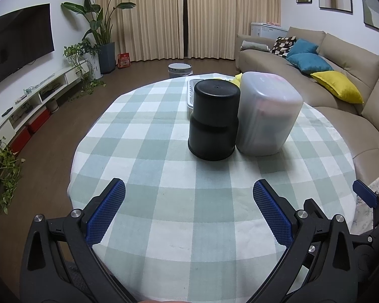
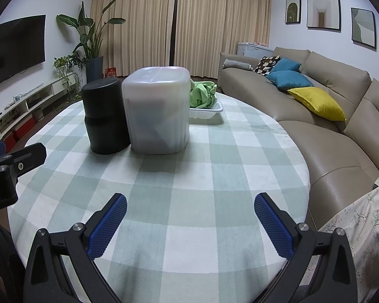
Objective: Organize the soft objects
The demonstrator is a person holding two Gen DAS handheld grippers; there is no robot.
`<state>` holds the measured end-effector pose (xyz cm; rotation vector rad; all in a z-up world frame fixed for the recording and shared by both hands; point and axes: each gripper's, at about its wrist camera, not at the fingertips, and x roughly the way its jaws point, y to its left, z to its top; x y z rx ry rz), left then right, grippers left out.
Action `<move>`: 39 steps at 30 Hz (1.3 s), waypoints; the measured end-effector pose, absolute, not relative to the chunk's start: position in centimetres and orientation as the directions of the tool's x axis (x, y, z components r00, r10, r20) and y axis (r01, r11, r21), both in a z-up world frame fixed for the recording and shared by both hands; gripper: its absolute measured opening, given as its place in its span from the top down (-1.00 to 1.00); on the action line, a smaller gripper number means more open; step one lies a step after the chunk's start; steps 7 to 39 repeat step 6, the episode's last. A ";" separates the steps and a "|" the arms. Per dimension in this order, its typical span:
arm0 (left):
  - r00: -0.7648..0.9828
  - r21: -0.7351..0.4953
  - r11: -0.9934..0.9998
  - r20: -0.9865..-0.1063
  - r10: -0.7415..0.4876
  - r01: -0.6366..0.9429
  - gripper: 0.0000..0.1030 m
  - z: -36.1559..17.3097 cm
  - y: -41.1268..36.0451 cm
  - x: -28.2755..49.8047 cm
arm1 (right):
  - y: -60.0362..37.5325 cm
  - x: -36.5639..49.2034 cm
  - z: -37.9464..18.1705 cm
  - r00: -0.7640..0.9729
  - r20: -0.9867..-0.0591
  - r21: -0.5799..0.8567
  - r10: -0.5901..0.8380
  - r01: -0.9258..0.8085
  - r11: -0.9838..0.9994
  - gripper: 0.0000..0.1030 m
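Behind bins (image 2: 156, 111): prob. green cloth (image 2: 202, 96).

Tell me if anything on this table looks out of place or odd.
Both bins stand upside down, closed bases up: the black bin and the translucent bin, side by side. Behind them, green cloth lies bunched in the white tray. Nothing spilled or damaged.

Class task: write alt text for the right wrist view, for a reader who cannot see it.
Open right tongs hover over a round table in a green-checked cloth, holding nothing. Further back, a black bin and a frosted bin stand upside down side by side, with a white tray of green cloth behind them and a beige sofa to the right.
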<state>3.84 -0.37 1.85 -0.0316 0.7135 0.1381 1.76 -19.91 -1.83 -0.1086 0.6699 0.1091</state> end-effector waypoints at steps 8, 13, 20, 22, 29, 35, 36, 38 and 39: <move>0.751 0.020 0.990 -0.650 0.118 -0.138 -1.00 2.0 -0.6 3.7 | -19.9 1.8 -1.8 0.779 -0.624 -0.065 0.066 -0.136 0.989 -1.00; 0.751 0.020 0.990 -0.650 0.118 -0.138 -1.00 2.0 -0.6 3.7 | -19.9 1.8 -1.8 0.779 -0.624 -0.065 0.066 -0.136 0.989 -1.00; 0.751 0.020 0.990 -0.650 0.118 -0.138 -1.00 2.0 -0.6 3.7 | -19.9 1.8 -1.8 0.779 -0.624 -0.065 0.066 -0.136 0.989 -1.00; 0.751 0.020 0.990 -0.650 0.118 -0.138 -1.00 2.0 -0.6 3.7 | -19.9 1.8 -1.8 0.779 -0.624 -0.065 0.066 -0.136 0.989 -1.00; 0.751 0.020 0.990 -0.650 0.118 -0.138 -1.00 2.0 -0.6 3.7 | -19.9 1.8 -1.8 0.779 -0.624 -0.065 0.066 -0.136 0.989 -1.00; 0.751 0.020 0.990 -0.650 0.118 -0.138 -1.00 2.0 -0.6 3.7 | -19.9 1.8 -1.8 0.779 -0.624 -0.065 0.066 -0.136 0.989 -1.00; 0.751 0.020 0.990 -0.650 0.118 -0.138 -1.00 2.0 -0.6 3.7 | -19.9 1.8 -1.8 0.779 -0.624 -0.065 0.066 -0.136 0.989 -1.00; 0.751 0.020 0.990 -0.650 0.118 -0.138 -1.00 2.0 -0.6 3.7 | -19.9 1.8 -1.8 0.779 -0.624 -0.065 0.066 -0.136 0.989 -1.00; 0.751 0.020 0.990 -0.650 0.118 -0.138 -1.00 2.0 -0.6 3.7 | -19.9 1.8 -1.8 0.779 -0.624 -0.065 0.066 -0.136 0.989 -1.00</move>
